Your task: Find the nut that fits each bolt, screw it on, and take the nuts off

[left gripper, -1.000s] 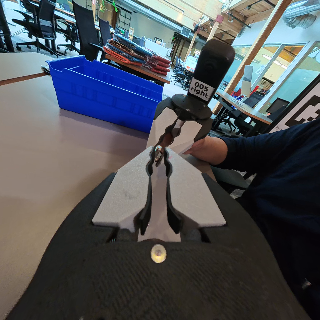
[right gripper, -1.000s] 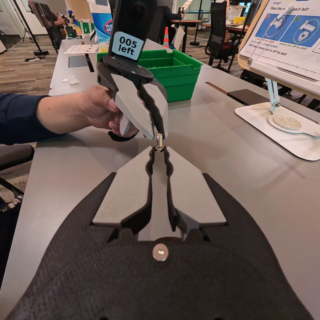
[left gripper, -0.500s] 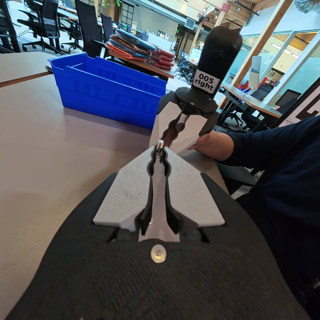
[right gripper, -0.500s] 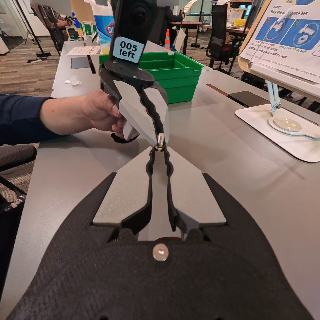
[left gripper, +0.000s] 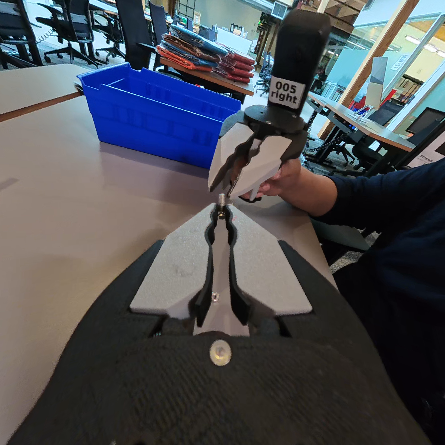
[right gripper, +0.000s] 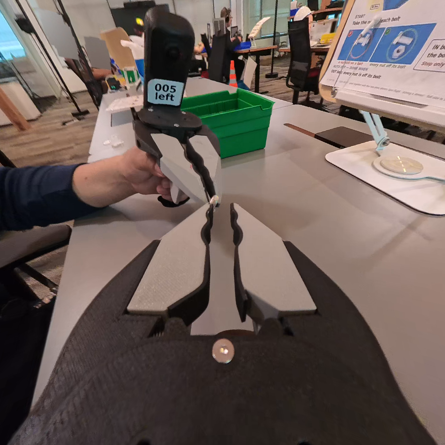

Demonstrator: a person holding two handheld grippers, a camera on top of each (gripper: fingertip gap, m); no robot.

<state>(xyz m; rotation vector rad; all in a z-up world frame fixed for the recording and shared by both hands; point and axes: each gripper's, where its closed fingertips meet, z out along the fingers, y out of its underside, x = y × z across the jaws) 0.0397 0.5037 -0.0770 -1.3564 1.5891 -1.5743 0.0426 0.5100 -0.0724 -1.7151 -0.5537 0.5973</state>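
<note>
My left gripper [left gripper: 221,210] is shut on a small silver bolt [left gripper: 221,199] and holds it above the grey table [left gripper: 72,204]. The threaded end points up; the lower part is hidden between the fingertips. In the right wrist view the bolt [right gripper: 214,199] shows at the left gripper's [right gripper: 213,201] tips. My right gripper [right gripper: 220,207] is open and empty, with its left fingertip [right gripper: 209,209] just beside the bolt. In the left wrist view the right gripper [left gripper: 221,192] hangs just above the bolt's tip. A loose silver nut [left gripper: 215,296] lies on the table below my left fingers.
A blue bin [left gripper: 156,120] stands on the table behind the grippers in the left wrist view. A green bin [right gripper: 231,125] stands at the back in the right wrist view. An instruction sheet [right gripper: 390,48] on a white stand [right gripper: 385,173] is at the right. The table's edge runs by the person's arms. Both grippers' tips are close together, under 4 cm apart.
The right gripper was shut at the bolt's shaft and has now opened. It has pulled slightly away, and the bolt stays in the left gripper.
</note>
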